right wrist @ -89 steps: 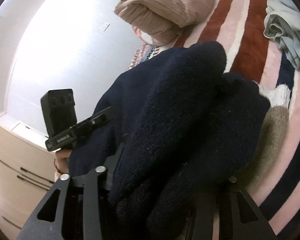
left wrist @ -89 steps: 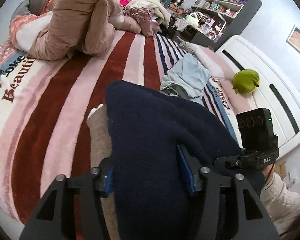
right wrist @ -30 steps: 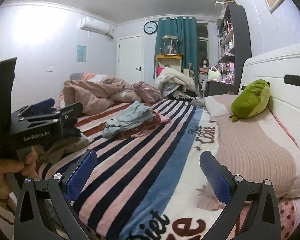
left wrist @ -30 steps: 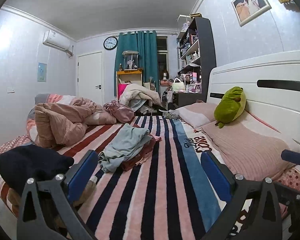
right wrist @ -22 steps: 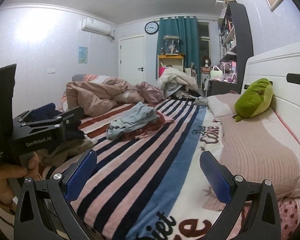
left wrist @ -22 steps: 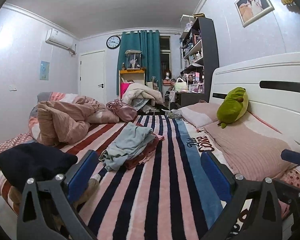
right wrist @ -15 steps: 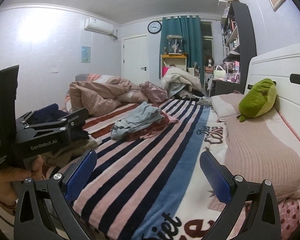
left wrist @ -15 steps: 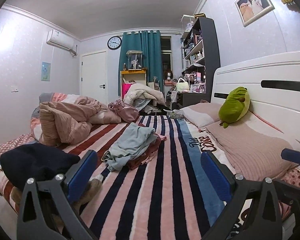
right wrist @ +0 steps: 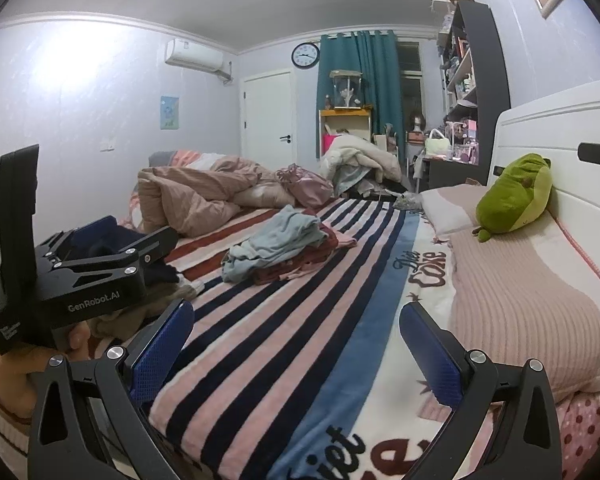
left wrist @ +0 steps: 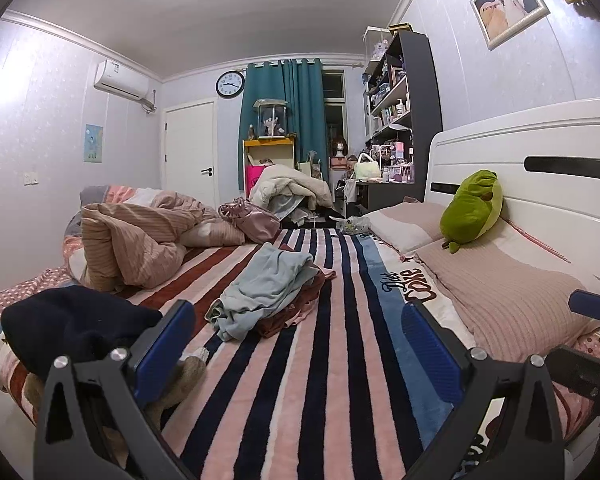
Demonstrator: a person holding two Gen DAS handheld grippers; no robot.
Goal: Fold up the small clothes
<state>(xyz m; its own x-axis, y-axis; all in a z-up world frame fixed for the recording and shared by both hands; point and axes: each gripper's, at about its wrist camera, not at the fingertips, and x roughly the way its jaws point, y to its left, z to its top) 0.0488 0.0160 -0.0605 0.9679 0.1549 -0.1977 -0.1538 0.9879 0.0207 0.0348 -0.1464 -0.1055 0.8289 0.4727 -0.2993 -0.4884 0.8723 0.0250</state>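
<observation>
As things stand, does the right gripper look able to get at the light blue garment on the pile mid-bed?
Probably yes. The right gripper is open and empty, and only bare striped blanket lies between it and the light blue garment, which tops the pile uncovered. The left gripper sits off to the side, not across that path.

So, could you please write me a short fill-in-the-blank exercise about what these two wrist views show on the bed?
1. Both the left gripper and the right gripper have their jaws ____.
2. The light blue garment lies on top of a ____ garment.
3. The green plush toy rests on a pillow against the ____.
4. The navy garment lies near the bed's ____ edge in the left wrist view.

Missing words: open; dark red; headboard; left
</observation>
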